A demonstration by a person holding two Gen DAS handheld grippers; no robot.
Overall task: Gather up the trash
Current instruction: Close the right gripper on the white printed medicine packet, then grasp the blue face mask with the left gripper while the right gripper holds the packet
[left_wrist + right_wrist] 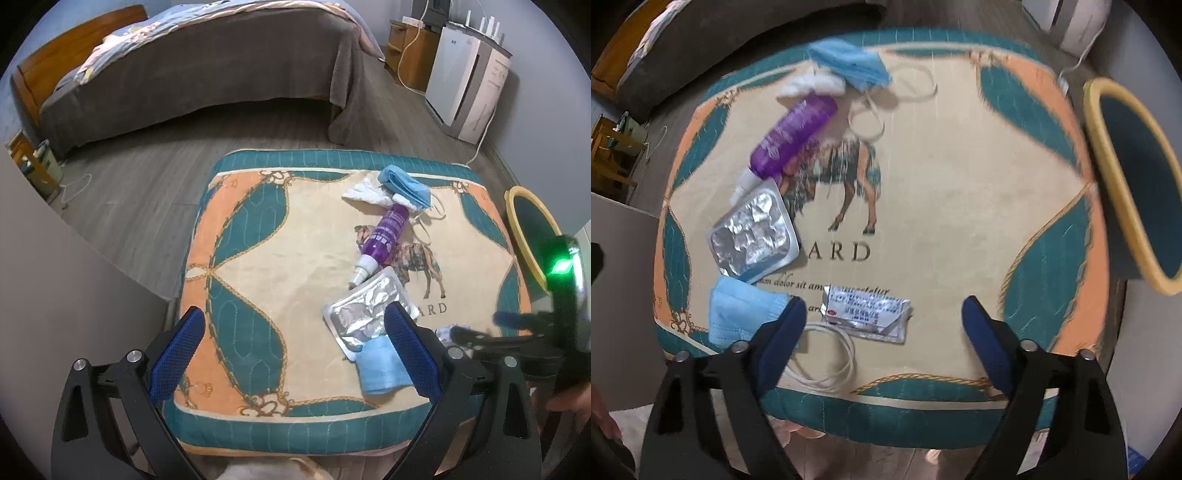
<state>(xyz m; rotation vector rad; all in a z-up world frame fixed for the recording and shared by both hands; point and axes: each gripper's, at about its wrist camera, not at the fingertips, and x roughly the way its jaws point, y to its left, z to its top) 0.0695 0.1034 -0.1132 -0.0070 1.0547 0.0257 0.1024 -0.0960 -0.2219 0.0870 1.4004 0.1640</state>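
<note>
Right wrist view looks almost straight down on a padded tabletop [923,177] under a quilted cover printed with a horse, and that horse serves as the landmark. Far left of the horse and nearest the camera lies a folded blue mask [738,314], its white ear loop trailing toward the near edge. Just up from it, left of the horse's legs, sits a crumpled foil pack [753,232]. A purple bottle [794,136] lies slanted beside the horse's head, cap toward the foil pack. Behind the bottle are a wad of white tissue [812,86] and a second blue mask [849,66]. Below the horse, under the printed lettering, lies a small printed sachet [866,310]. Well right of the horse, off the tabletop's edge, stands a yellow-rimmed bin [1126,184].

The right gripper [884,314] has its jaws apart, with the sachet on the cover between them; the pads do not press on it. In the left wrist view the left gripper [293,345] also has its jaws wide apart, holding nothing, above the near mask and foil pack.

Judging by this, collection has barely begun: every piece in view is on the tabletop, and what shows of the bin's inside looks bare. The sachet seems the first target.
</note>
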